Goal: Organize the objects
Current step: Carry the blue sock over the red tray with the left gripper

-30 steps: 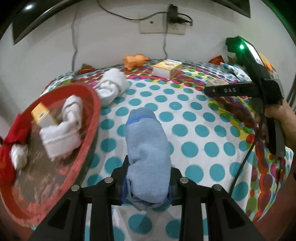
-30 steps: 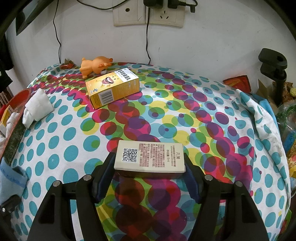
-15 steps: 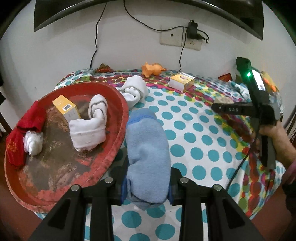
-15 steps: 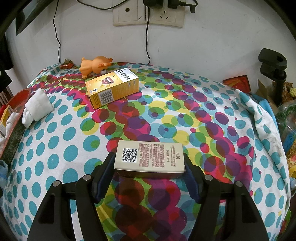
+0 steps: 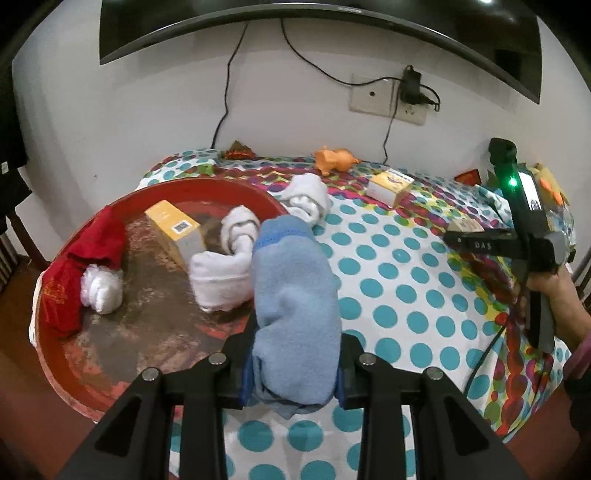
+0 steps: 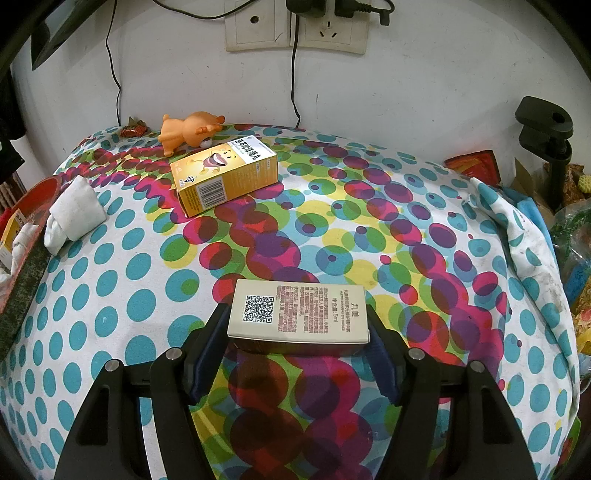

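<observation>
my left hand-held gripper (image 5: 295, 363): clamped on a rolled blue towel (image 5: 293, 310), held raised at the near right rim of the red tray (image 5: 70, 384), its far end over the tray edge
my right hand-held gripper (image 6: 297, 345): closed on a pale box with a qr code (image 6: 299, 314), fingers pressed against its two short ends, low over the worktop (image 6: 129, 302) with its spotted cloth
red tray, at the left edge of the worktop, holds: one yellow box (image 5: 176, 230) standing on edge; one knotted white cloth roll (image 5: 225, 269) touching that box; one red cloth (image 5: 79, 266) draped on the left rim; one small white bundle (image 5: 101, 291) lying against the red cloth
on the worktop outside the tray: one white cloth roll (image 5: 306, 195) just beside the far rim; one orange carton (image 6: 225, 173) lying flat near the back; one orange toy animal (image 6: 188, 129) on its side behind the carton, close to the wall
wall: sockets (image 6: 295, 26) with plugged cables
</observation>
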`<state>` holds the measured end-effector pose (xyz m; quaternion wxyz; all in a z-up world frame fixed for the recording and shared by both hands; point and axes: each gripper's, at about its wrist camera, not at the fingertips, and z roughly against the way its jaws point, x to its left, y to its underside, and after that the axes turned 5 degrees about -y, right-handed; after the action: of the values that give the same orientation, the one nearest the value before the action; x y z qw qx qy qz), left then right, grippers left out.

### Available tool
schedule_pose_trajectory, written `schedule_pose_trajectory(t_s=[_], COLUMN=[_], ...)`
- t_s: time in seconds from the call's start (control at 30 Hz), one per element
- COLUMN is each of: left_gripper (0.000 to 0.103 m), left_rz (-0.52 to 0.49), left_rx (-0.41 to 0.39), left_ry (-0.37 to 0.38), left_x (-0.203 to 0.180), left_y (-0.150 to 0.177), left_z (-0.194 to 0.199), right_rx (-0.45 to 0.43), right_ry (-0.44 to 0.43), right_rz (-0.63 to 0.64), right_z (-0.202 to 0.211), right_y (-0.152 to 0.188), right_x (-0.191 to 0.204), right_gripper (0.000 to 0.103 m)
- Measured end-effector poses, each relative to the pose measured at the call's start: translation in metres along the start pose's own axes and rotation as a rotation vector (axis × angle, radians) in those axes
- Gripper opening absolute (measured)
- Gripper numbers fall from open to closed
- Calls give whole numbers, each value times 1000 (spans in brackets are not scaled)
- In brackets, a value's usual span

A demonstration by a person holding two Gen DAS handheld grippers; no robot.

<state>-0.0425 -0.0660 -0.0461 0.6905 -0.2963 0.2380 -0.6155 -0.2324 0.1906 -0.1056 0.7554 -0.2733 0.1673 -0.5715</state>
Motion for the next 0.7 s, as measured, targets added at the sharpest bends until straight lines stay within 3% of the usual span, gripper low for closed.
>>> schedule_pose_trajectory(t_s=[0.7], left_gripper=[32], left_rz=[58], left_rx=[31], left_ry=[-96], left_x=[68], left_y=[-23], left_z=[-14], right_rx=[0], right_ry=[0], right_rz=[0], right_z=[0], right_y=[0], right_x=[0], right_gripper=[66])
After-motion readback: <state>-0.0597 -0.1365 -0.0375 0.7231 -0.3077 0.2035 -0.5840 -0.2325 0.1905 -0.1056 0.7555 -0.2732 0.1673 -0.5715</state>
